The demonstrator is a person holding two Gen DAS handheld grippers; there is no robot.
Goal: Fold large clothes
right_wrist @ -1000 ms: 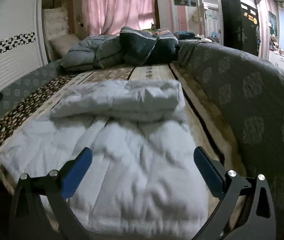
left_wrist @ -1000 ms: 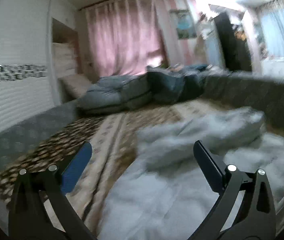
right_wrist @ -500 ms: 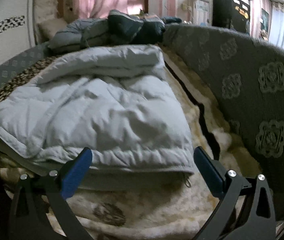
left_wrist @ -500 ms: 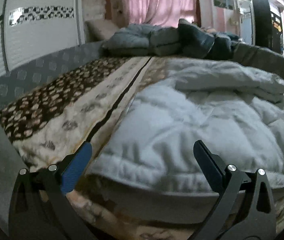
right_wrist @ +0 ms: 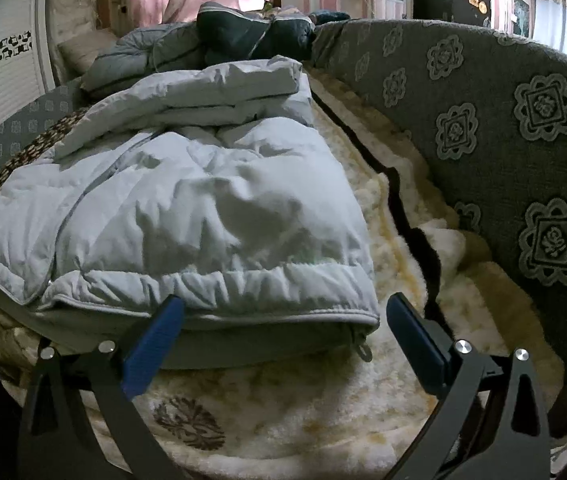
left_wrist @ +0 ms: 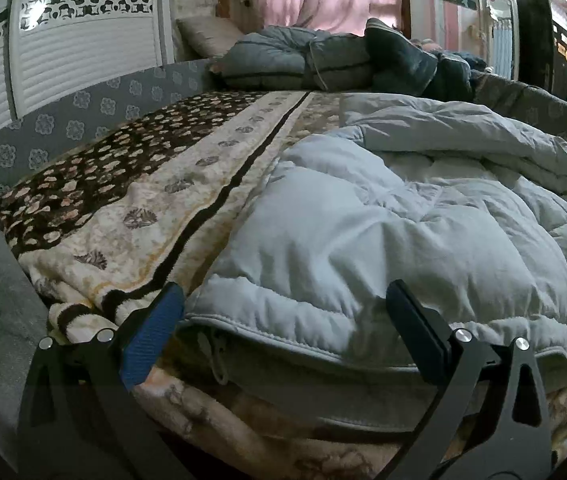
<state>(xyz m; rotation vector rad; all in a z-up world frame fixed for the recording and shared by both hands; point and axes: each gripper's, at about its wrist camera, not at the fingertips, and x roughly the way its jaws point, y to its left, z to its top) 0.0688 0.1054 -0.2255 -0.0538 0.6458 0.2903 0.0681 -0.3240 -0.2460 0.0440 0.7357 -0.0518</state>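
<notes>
One pale padded coat spread flat on the bed, sleeves tucked over its far end, hem nearest, likely ready for lifting. Two hand-held grippers at that hem, jaws apart, holding nothing: left hand-held gripper at one corner, right hand-held gripper at the other.

The coat runs past the left view's right edge. Its top half is buried under its own fold. The blanket hides beneath it.
</notes>
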